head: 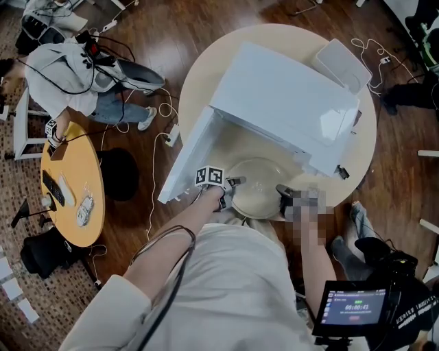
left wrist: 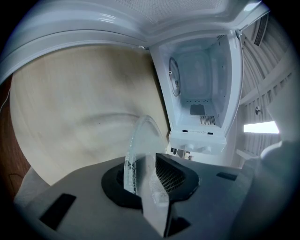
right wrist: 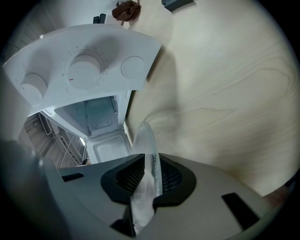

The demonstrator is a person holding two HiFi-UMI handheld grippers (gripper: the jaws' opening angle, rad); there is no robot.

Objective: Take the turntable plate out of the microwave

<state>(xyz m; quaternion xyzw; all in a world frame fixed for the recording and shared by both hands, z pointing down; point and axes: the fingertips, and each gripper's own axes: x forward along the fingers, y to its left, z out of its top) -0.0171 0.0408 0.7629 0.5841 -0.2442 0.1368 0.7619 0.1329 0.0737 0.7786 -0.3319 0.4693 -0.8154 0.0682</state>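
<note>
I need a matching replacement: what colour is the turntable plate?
Clear, colourless glass; the turntable plate shows best in the right gripper view.

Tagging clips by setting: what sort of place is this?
Probably a recording lab or studio, not a kitchen: the microwave sits on a round table, cables trail over the wood floor, and a camera monitor stands nearby.

Right gripper [head: 282,190] mostly obscured in head view; microwave [head: 281,103] cavity hidden under its top; dial [right wrist: 85,70] markings unreadable
</note>
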